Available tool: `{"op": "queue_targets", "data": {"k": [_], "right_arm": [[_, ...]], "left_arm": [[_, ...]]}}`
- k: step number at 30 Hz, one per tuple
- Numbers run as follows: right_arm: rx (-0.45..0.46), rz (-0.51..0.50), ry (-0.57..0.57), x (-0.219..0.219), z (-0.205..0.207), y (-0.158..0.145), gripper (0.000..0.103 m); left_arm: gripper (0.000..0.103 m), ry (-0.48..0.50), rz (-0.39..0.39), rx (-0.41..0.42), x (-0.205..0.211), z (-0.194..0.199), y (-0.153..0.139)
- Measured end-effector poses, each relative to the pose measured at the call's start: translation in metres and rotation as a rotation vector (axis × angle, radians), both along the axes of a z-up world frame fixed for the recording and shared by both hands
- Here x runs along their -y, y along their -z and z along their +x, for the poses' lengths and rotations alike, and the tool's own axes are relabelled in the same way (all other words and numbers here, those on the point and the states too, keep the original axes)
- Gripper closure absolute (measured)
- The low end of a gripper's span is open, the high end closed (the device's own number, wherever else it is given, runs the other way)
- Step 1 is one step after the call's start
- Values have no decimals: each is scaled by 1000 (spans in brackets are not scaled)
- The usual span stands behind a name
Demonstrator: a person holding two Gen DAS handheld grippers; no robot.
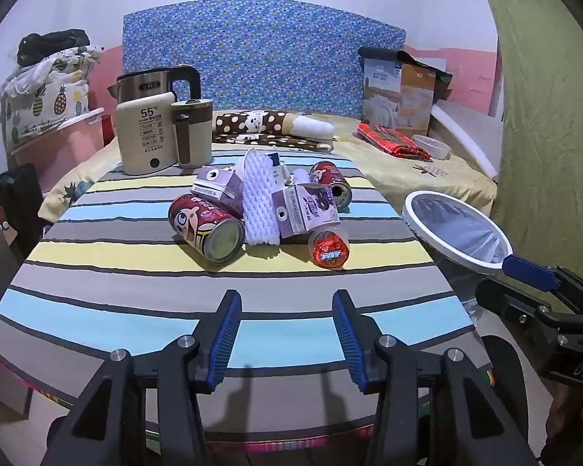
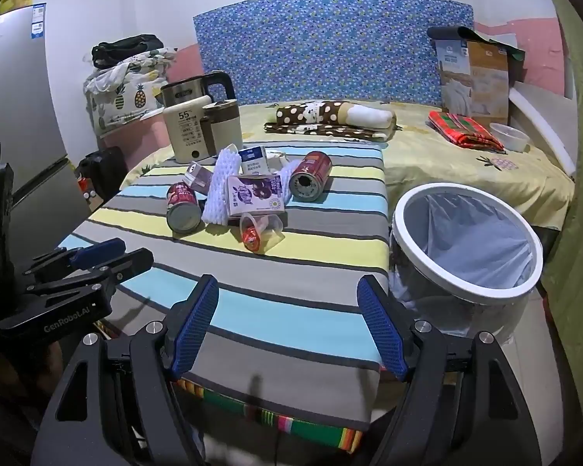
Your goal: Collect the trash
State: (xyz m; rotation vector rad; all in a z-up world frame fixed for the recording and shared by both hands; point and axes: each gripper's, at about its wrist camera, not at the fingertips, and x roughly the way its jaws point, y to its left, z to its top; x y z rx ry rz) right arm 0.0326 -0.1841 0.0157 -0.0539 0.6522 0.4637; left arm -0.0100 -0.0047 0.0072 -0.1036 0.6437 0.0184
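Both your left tool [image 1: 285, 334] and right tool [image 2: 287, 326] gape empty below the trash pile [image 1: 258, 209], bin [image 2: 466, 240] at right.

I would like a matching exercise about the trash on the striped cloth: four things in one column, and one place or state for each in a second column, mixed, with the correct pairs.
Things
1. white-rimmed bin
2. near red can
3. clear plastic cup
4. white foam net

Places or states
A. lies on its side, closed end toward the left wrist camera
B. stands off the cloth's right edge, lined with a bag
C. lies between the two purple cartons
D. lies on its side with a red wrapper inside

Pairs: 1-B, 2-A, 3-D, 4-C
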Motion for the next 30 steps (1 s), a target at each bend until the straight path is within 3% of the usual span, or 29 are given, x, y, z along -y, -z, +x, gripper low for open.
{"op": "queue_targets", "data": {"k": [30], "right_arm": [[4,8,-9,-4,-3,-4,28]], "left_arm": [[55,9,10,8,1,-4,-1]]}}
